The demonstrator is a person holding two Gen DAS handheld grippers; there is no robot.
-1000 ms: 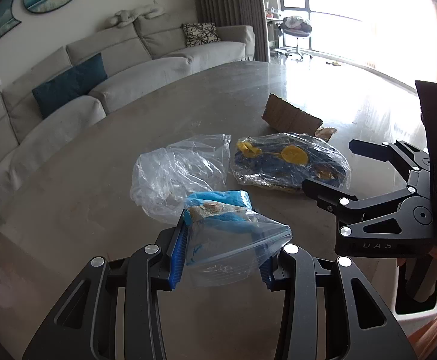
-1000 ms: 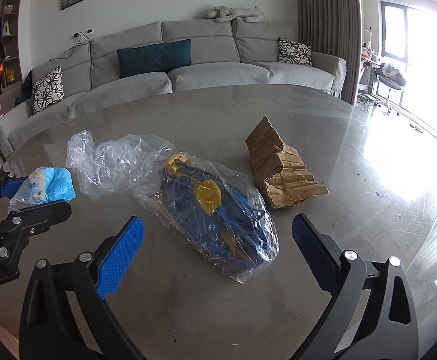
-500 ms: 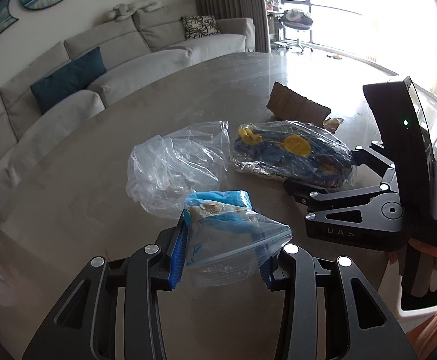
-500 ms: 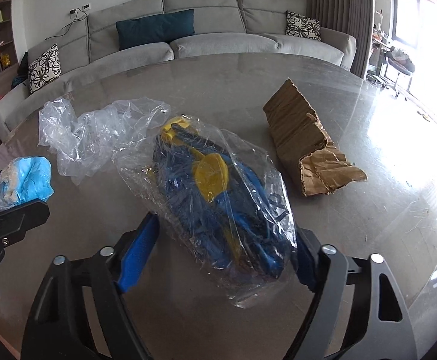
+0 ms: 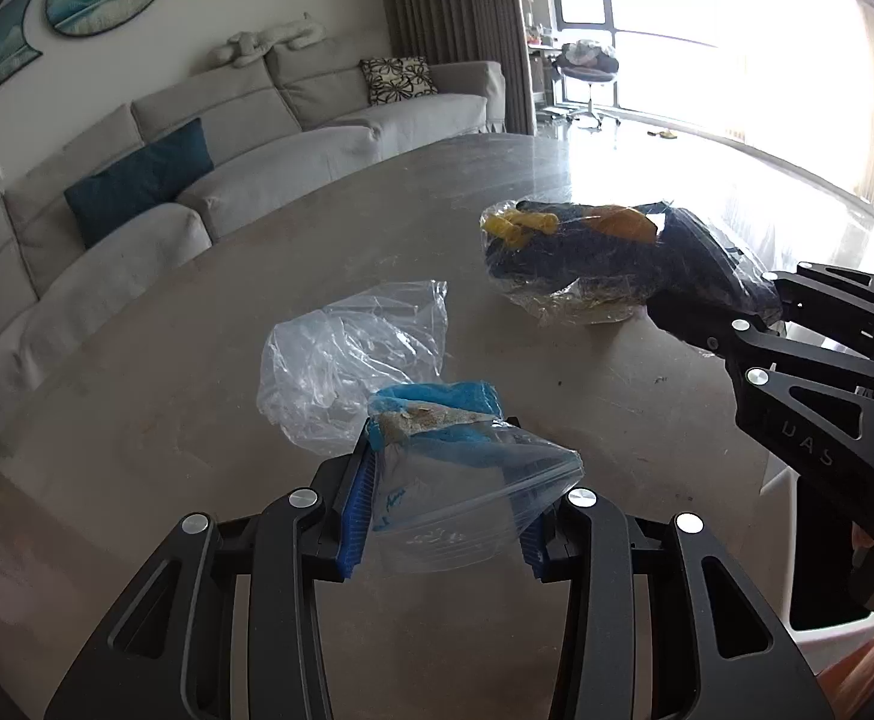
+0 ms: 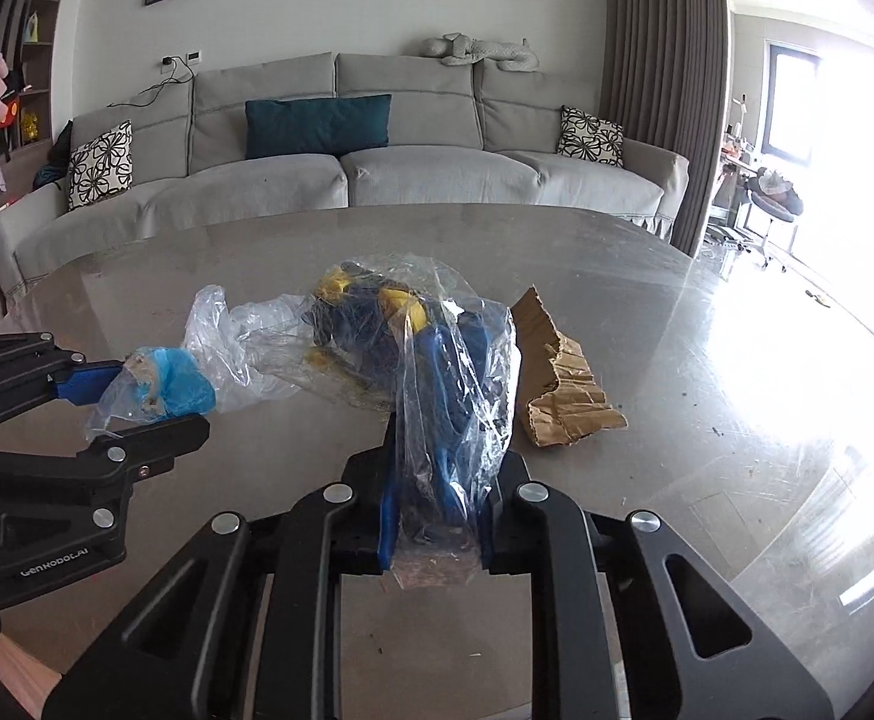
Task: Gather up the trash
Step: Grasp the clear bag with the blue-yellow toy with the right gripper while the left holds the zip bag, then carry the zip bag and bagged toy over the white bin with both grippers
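Note:
My left gripper (image 5: pixel 446 504) is shut on a clear zip bag (image 5: pixel 467 480) that holds blue crumpled stuff, and it hangs over the grey table (image 5: pixel 137 420). In the right wrist view that left gripper (image 6: pixel 131 402) and its zip bag (image 6: pixel 161 384) are at the left. My right gripper (image 6: pixel 440 480) has its jaws closing, and its blue pads press on the near end of a clear-wrapped blue-and-yellow packet (image 6: pixel 437 348). That end is raised off the table. From the left wrist view the right gripper (image 5: pixel 731 300) grips the packet (image 5: pixel 581 258) from the right.
An empty crumpled clear bag (image 5: pixel 347 354) lies on the table between the two grippers. A torn piece of brown cardboard (image 6: pixel 563 384) lies just right of the packet. A grey sofa (image 6: pixel 437 174) stands behind the table's far edge.
The right gripper moved forward around the packet, shut on it, and lifted its near end. The left gripper kept still with its zip bag.

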